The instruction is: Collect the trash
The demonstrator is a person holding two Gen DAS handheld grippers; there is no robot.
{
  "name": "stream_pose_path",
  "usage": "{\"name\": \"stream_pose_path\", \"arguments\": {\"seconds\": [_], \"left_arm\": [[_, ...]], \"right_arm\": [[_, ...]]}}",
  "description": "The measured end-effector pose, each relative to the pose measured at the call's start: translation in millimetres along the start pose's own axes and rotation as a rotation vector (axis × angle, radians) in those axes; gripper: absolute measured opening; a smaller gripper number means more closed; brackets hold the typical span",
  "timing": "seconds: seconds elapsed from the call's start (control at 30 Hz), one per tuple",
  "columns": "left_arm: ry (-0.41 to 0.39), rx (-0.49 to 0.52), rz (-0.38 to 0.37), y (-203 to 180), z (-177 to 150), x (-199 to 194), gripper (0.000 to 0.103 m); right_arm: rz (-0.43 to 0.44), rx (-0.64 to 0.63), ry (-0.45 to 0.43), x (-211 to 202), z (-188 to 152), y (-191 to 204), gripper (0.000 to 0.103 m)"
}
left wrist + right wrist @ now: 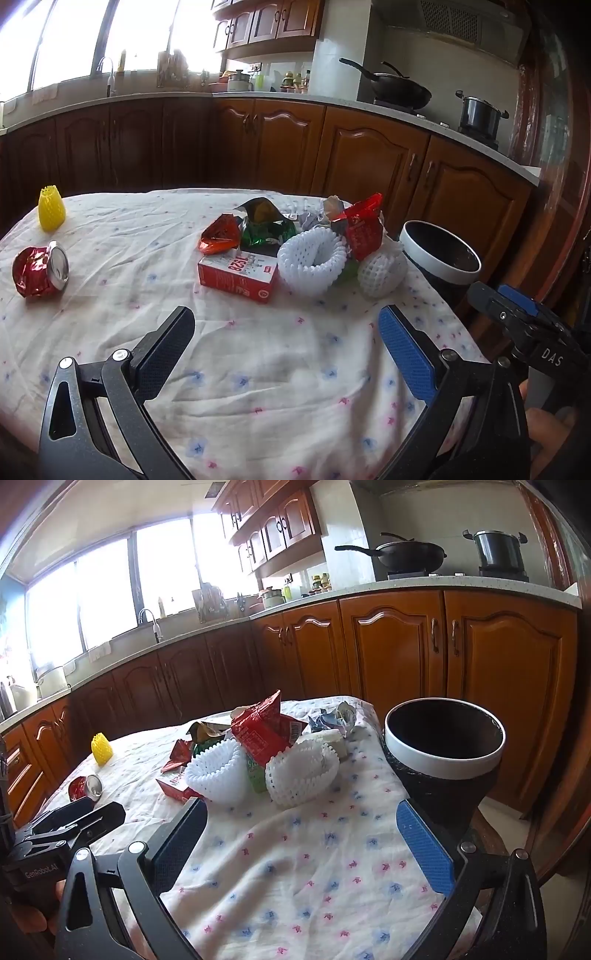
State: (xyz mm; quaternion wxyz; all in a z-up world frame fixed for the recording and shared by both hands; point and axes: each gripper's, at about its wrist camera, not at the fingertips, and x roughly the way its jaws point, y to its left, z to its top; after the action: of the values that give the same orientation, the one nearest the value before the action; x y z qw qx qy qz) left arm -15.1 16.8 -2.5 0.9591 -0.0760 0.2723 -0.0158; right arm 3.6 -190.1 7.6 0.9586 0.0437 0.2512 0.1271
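The bench (258,369) is lying under a flowered cloth, with bare cloth stretching open from both tools to the trash pile (295,247) at 12 o'clock, and the black bin (443,753) is standing just past the bench edge at 2 o'clock. The left tool (286,328) and right tool (301,823) are both gaping wide, holding and touching nothing. A crushed red can (38,271) is lying at 10 o'clock, well apart from the pile, with a yellow foam net (51,210) sitting beyond it.
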Motion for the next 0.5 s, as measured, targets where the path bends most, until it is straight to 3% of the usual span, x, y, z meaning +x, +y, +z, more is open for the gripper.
{"name": "stream_pose_path", "arguments": {"seconds": [0.5], "left_arm": [[0.004,-0.001,-0.003,1.0,0.3,1.2,0.097]], "right_arm": [[-0.004,-0.013,-0.006,-0.9,2.0,1.5,0.103]]}}
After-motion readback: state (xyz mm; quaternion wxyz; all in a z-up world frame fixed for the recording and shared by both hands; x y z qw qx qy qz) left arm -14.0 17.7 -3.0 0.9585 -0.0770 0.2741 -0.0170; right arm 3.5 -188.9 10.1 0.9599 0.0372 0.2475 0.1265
